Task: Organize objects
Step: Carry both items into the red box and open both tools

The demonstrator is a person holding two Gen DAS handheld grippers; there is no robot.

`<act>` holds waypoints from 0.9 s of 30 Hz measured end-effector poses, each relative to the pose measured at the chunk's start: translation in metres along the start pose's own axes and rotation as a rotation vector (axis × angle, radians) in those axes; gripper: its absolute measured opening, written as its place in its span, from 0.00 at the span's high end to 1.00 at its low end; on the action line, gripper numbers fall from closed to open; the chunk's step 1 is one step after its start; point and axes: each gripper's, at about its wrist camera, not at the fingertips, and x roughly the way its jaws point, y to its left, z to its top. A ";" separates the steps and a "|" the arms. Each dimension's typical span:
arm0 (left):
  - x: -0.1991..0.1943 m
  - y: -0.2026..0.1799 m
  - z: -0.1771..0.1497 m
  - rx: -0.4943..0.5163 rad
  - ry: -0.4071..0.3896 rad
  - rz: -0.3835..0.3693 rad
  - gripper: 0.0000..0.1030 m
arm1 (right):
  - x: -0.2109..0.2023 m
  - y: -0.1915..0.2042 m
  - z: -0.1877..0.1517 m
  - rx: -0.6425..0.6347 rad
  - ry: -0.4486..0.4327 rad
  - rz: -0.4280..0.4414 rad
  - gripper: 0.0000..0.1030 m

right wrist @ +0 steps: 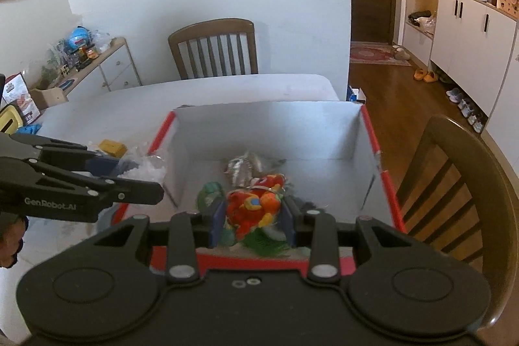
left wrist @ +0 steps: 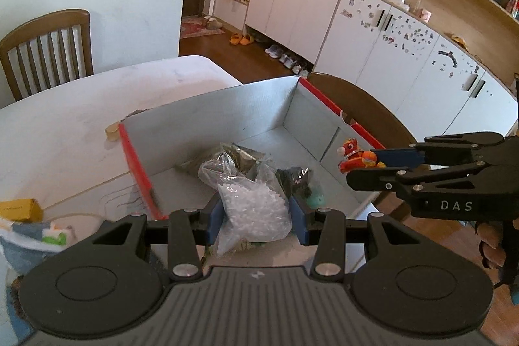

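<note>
Left tool (left wrist: 256, 218) grips pellet bag (left wrist: 256, 209), long axis upright.

Matt cardboard box (left wrist: 259, 106), glossy clear plastic bag (left wrist: 256, 209), plush toy (right wrist: 256, 209)

Both units are matte black plastic of the same build. The left gripper (left wrist: 256, 224) has a ribbed grey top plate with a small pale mark at its centre, flanked by two round black housings with recessed discs. Flat link arms with triangular cut-outs run forward, fixed by silver round-head pivots. Its fingers (left wrist: 214, 222) carry blue pads. The right gripper (right wrist: 253, 224) has an identical layout, though its top plate is black with two small round fittings at centre. Side view shows stacked black links with silver rivets. White lettering reads "DAS" on the right unit, "GenRobot.AI" on the left.
</note>
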 end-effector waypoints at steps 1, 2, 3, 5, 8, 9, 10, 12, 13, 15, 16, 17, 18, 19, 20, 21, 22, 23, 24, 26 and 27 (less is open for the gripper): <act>0.004 -0.001 0.001 0.001 0.002 0.000 0.58 | 0.004 -0.004 0.002 -0.004 -0.002 -0.003 0.66; 0.011 -0.003 0.004 0.004 0.007 0.004 0.58 | 0.007 -0.007 0.003 -0.010 -0.002 -0.004 0.66; 0.017 -0.004 0.005 0.007 0.012 0.011 0.58 | 0.010 -0.009 0.004 -0.013 -0.001 -0.008 0.66; 0.028 -0.006 0.008 0.012 0.026 0.023 0.58 | 0.019 -0.015 0.007 -0.024 0.005 -0.011 0.66; 0.042 -0.010 0.013 0.024 0.032 0.028 0.58 | 0.035 -0.022 0.014 -0.035 0.021 -0.015 0.66; 0.046 -0.011 0.014 0.025 0.034 0.029 0.58 | 0.041 -0.025 0.016 -0.033 0.031 -0.011 0.66; 0.051 -0.012 0.016 0.026 0.037 0.034 0.58 | 0.047 -0.028 0.019 -0.031 0.042 -0.007 0.66; 0.062 -0.013 0.019 0.023 0.054 0.046 0.58 | 0.060 -0.032 0.024 -0.033 0.063 -0.010 0.66; 0.066 -0.013 0.019 0.023 0.061 0.052 0.58 | 0.065 -0.034 0.025 -0.036 0.077 -0.007 0.66; 0.076 -0.015 0.022 0.029 0.078 0.068 0.58 | 0.075 -0.035 0.026 -0.046 0.094 -0.016 0.66; 0.081 -0.016 0.022 0.031 0.085 0.077 0.58 | 0.080 -0.035 0.027 -0.050 0.103 -0.017 0.66; 0.085 -0.016 0.023 0.030 0.094 0.085 0.58 | 0.085 -0.037 0.027 -0.051 0.115 -0.020 0.66; 0.090 -0.016 0.024 0.030 0.102 0.090 0.58 | 0.089 -0.037 0.028 -0.052 0.122 -0.024 0.66; 0.094 -0.016 0.025 0.028 0.110 0.096 0.58 | 0.093 -0.038 0.028 -0.053 0.130 -0.024 0.66; 0.098 -0.015 0.025 0.027 0.121 0.104 0.58 | 0.097 -0.039 0.029 -0.054 0.140 -0.021 0.66; 0.101 -0.016 0.024 0.027 0.130 0.113 0.58 | 0.101 -0.040 0.029 -0.054 0.151 -0.018 0.66; 0.106 -0.015 0.024 0.028 0.145 0.125 0.58 | 0.105 -0.040 0.029 -0.058 0.162 -0.016 0.66; 0.108 -0.014 0.024 0.028 0.155 0.131 0.58 | 0.108 -0.041 0.029 -0.059 0.170 -0.012 0.66; 0.110 -0.014 0.023 0.027 0.161 0.126 0.58 | 0.111 -0.042 0.029 -0.055 0.179 -0.007 0.66; 0.113 -0.015 0.023 0.033 0.176 0.131 0.58 | 0.118 -0.046 0.031 -0.042 0.200 0.007 0.66; 0.114 -0.014 0.023 0.037 0.183 0.136 0.58 | 0.121 -0.046 0.031 -0.040 0.210 0.008 0.66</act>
